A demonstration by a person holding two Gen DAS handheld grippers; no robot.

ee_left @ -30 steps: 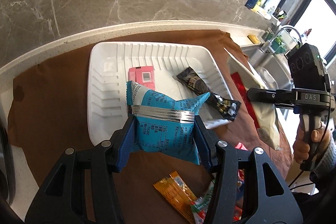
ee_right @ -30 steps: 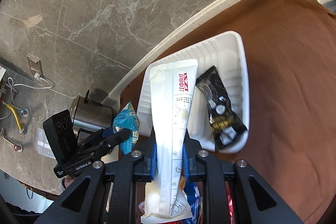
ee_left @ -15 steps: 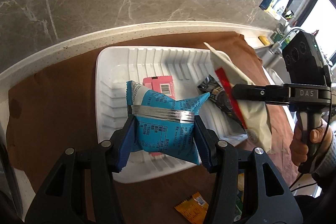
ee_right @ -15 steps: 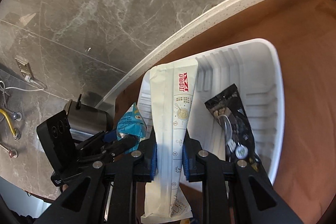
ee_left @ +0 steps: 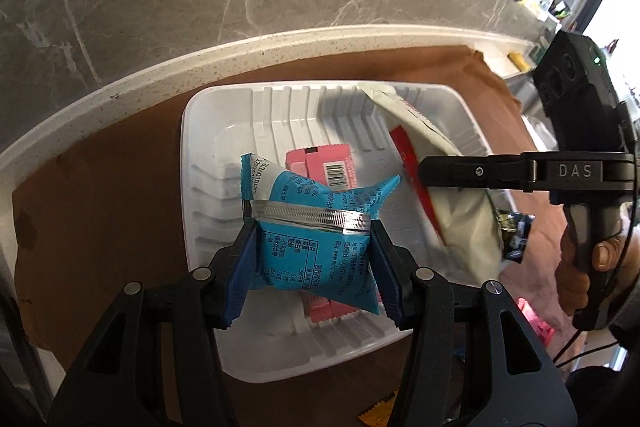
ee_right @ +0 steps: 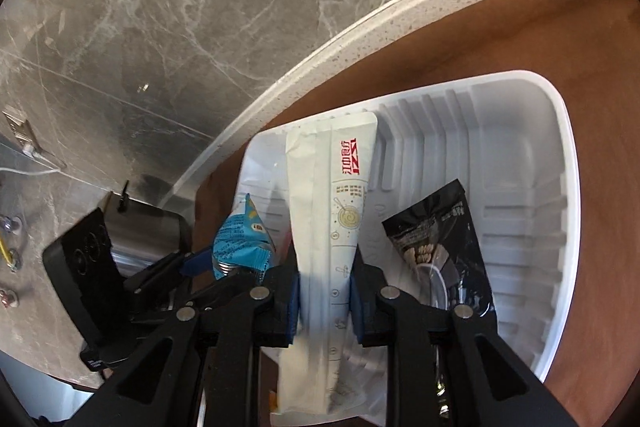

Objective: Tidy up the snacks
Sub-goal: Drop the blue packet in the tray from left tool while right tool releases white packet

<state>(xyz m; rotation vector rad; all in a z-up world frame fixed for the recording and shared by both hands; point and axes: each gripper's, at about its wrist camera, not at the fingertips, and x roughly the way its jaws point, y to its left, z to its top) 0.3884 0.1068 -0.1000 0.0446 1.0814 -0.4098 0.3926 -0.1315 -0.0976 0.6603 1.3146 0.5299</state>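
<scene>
A flat packet and a pouch lie in the tray on the cloth.

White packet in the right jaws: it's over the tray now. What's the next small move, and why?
Probably finish opening the right gripper so the white packet drops. Its jaws have just been opening with the packet between them, and it already hangs over the white tray, beside the black packet. The left gripper holds its blue packet above the tray too, so that release could follow.
</scene>
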